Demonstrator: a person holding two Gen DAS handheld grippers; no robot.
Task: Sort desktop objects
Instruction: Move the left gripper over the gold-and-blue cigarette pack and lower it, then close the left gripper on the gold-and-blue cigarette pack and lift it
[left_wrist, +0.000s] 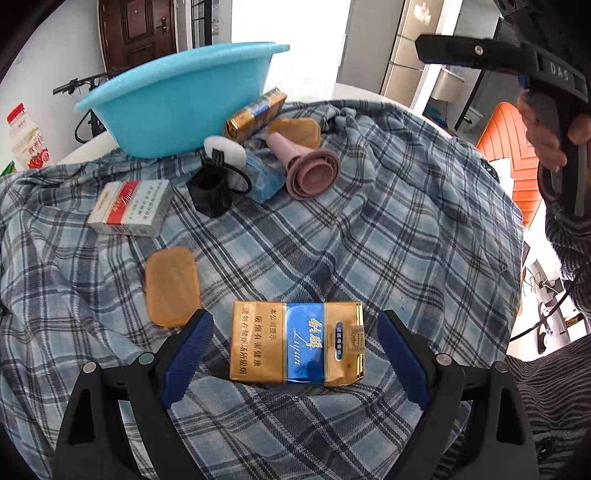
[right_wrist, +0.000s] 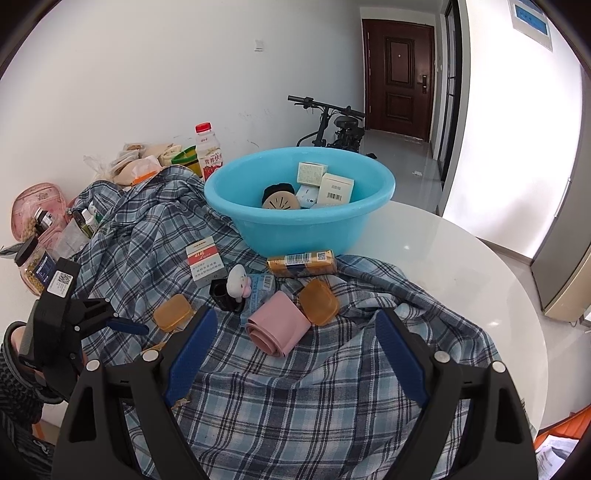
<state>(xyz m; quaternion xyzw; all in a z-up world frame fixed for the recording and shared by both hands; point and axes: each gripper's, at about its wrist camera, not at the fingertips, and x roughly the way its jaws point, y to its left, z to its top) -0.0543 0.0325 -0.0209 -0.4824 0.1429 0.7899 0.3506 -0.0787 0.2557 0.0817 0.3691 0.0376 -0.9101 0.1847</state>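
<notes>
Only the right wrist view looked down into the blue basin (right_wrist: 299, 225), where three pale boxes (right_wrist: 334, 190) and a round black-and-tan vent disc (right_wrist: 280, 199) lay; from the left wrist view the basin (left_wrist: 177, 110) showed just its outer wall. That left view alone showed the gold-and-blue pack (left_wrist: 297, 343) lying flat on the plaid cloth (left_wrist: 369, 240), between the wide-spread fingers of the left gripper (left_wrist: 295, 321) and touching neither. The right gripper (right_wrist: 291, 325) was likewise spread, holding nothing, above the cloth short of the pink funnels (right_wrist: 279, 323). Counted across both views: two gold packs, the second (right_wrist: 301, 263) leaning by the basin; one red-and-white pack (right_wrist: 205, 266); two amber soap bars (right_wrist: 173, 312) (right_wrist: 318, 301); one nested pink funnel set; one black clip (right_wrist: 223, 293) with a white plush (right_wrist: 238, 282) on it; one blue packet (right_wrist: 260, 286). A red-capped bottle (right_wrist: 208, 151) stood behind the cloth.
</notes>
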